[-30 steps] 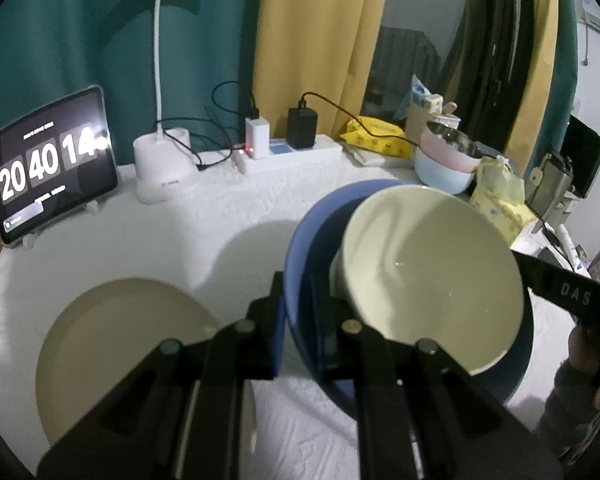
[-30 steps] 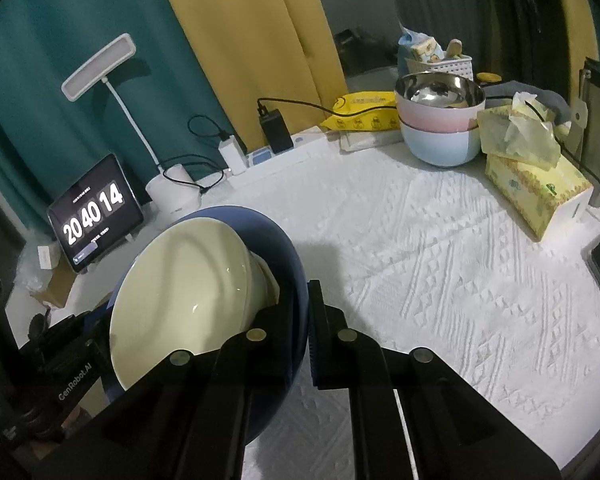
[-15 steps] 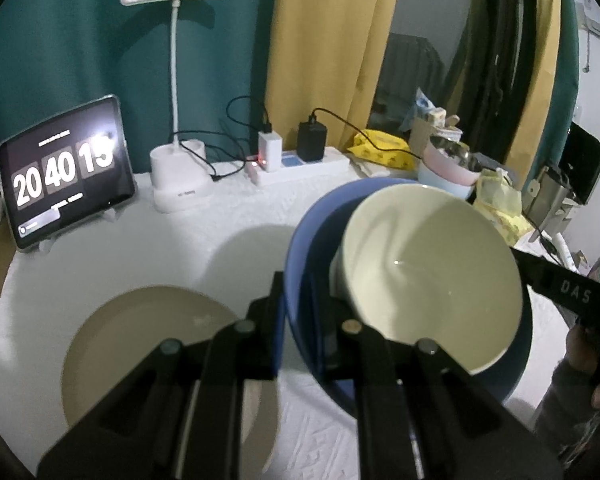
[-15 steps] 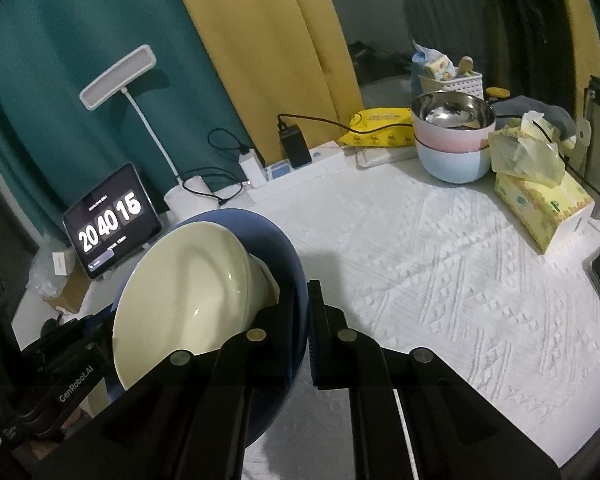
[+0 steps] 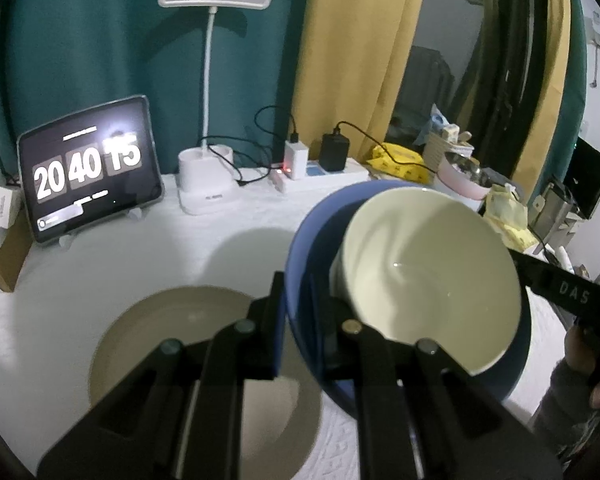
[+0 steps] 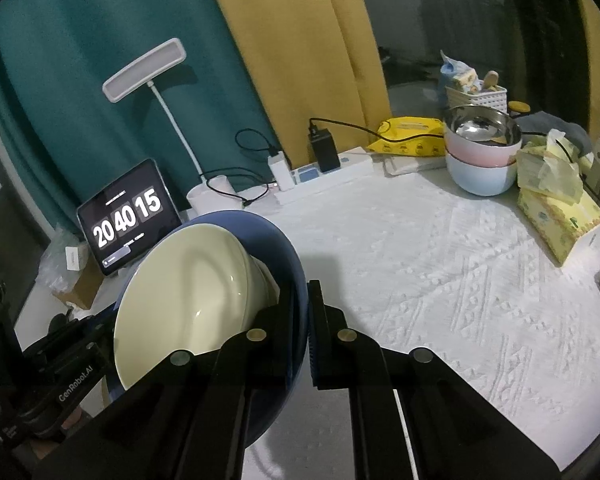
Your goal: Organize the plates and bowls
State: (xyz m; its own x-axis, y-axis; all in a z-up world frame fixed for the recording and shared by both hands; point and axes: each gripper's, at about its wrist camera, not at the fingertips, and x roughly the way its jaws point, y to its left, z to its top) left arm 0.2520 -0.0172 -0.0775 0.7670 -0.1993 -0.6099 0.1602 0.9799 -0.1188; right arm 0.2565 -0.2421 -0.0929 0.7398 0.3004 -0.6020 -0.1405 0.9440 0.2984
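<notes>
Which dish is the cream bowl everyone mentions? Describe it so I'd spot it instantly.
Find the white-clothed table. Above its near edge, two black claws pinch a blue bowl by opposite rims. The cream bowl nests inside it, the only pale glossy dish being carried.

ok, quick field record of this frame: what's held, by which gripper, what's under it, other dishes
held: blue bowl with cream bowl nested inside, tilted
left gripper: shut on blue bowl rim
right gripper: shut on the opposite rim
below: beige plate on white tablecloth
other dishes: steel bowl in pink bowl in pale blue bowl, far right
clock tablet: 20 40 15
</notes>
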